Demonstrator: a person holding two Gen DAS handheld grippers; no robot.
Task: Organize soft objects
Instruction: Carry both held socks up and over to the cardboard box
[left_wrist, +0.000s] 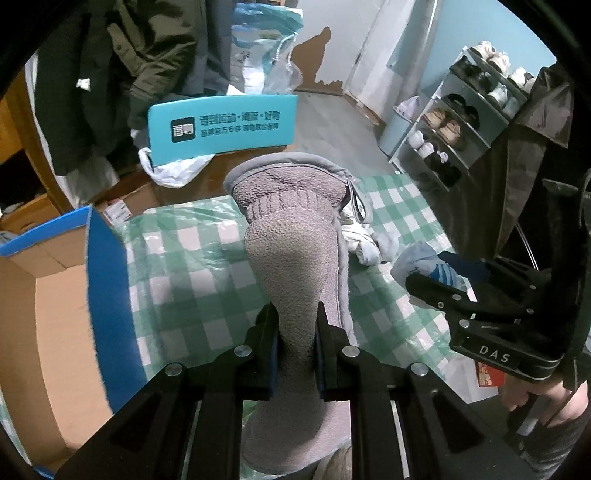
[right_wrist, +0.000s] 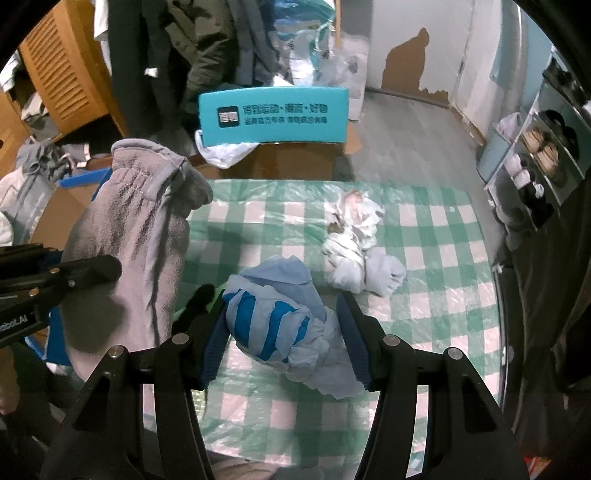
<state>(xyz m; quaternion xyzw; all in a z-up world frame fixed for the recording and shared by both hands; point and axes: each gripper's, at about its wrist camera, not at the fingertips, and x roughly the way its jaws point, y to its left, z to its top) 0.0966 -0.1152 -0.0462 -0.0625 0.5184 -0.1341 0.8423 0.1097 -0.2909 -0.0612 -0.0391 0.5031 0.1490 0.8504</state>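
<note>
My left gripper is shut on a grey fleece mitten, which stands up from the jaws above the green checked tablecloth. In the right wrist view the same mitten hangs at the left, pinched by the left gripper. My right gripper is shut on a light blue bundle with bright blue stripes, its pads against both sides. A white and grey knotted bundle and a pale blue rolled piece lie on the cloth beyond it.
An open cardboard box with a blue rim stands at the left of the table. A teal box lid with printed text stands behind the table. A shoe rack lines the right wall. Dark coats hang at the back left.
</note>
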